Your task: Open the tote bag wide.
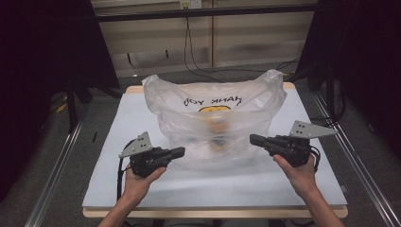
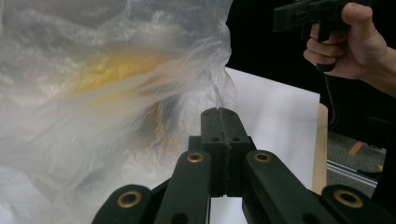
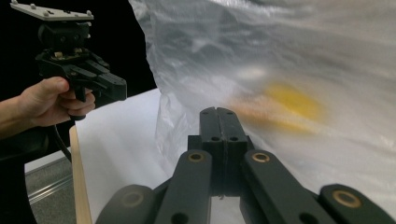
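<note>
**Operator A:** What was the state of the left gripper (image 1: 179, 152)?

**Operator B:** Its 2 jaws were pressed together with nothing between them, as the left gripper view confirmed. The tip sat just beside the left flank of the plastic bag (image 1: 215, 118); whether it touched the film could not be determined.

**Operator A:** And the right gripper (image 1: 254, 139)?

**Operator B:** Its 2 jaws were likewise together and empty. The tip pointed at the bag's right flank, close to it.

**Operator A:** Where was the bag?

**Operator B:** It stood at the middle of the white table (image 1: 123, 137), between the 2 grippers, its mouth upward. Blurred yellow and orange contents showed through the translucent film. Each hand (image 1: 138, 182) gripped 1 tool handle.
</note>
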Tool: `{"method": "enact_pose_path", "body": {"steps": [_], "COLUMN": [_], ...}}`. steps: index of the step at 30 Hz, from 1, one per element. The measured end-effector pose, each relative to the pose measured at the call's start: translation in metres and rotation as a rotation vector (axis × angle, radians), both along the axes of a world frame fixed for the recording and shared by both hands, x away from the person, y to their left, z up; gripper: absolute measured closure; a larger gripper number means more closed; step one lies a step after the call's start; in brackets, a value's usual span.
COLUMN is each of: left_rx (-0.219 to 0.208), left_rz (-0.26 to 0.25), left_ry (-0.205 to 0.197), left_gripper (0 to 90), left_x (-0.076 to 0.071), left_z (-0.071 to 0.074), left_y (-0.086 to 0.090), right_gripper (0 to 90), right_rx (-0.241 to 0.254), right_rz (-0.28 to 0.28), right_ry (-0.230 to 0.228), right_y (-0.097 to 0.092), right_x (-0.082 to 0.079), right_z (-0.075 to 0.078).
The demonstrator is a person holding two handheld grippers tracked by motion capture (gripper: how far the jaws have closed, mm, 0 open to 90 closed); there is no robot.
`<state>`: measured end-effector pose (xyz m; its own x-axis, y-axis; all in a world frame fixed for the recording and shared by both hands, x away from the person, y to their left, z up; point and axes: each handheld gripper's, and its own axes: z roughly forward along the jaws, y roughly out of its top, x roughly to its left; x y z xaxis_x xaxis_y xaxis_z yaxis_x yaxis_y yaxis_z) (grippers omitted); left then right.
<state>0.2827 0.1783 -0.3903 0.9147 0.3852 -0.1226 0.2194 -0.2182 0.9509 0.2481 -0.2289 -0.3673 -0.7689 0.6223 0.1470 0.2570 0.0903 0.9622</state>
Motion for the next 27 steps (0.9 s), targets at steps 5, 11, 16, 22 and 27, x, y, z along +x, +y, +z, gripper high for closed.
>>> {"method": "enact_pose_path", "body": {"steps": [5,11,16,22,27], "left_rx": [-0.031,-0.034,-0.063,-0.077,-0.112], "left_rz": [-0.035,-0.037,-0.034,-0.043,-0.061], "left_ry": [-0.022,-0.05,-0.069,-0.133,-0.141], "left_gripper": [90.0,90.0,90.0,90.0,90.0], "left_x": [0.003,0.008,0.016,0.028,0.041], "left_z": [0.011,0.028,0.042,0.073,0.096], "left_y": [-0.006,-0.012,-0.015,-0.025,-0.036], "right_gripper": [90.0,90.0,90.0,90.0,90.0], "right_rx": [0.011,0.018,0.034,0.013,0.005], "right_rz": [0.015,0.021,0.01,-0.004,-0.009], "right_ry": [-0.041,-0.087,-0.106,-0.114,-0.094], "right_y": [0.007,0.013,0.018,0.028,0.036], "right_x": [0.004,0.006,0.023,0.041,0.057], "right_z": [0.02,0.044,0.061,0.078,0.084]}}
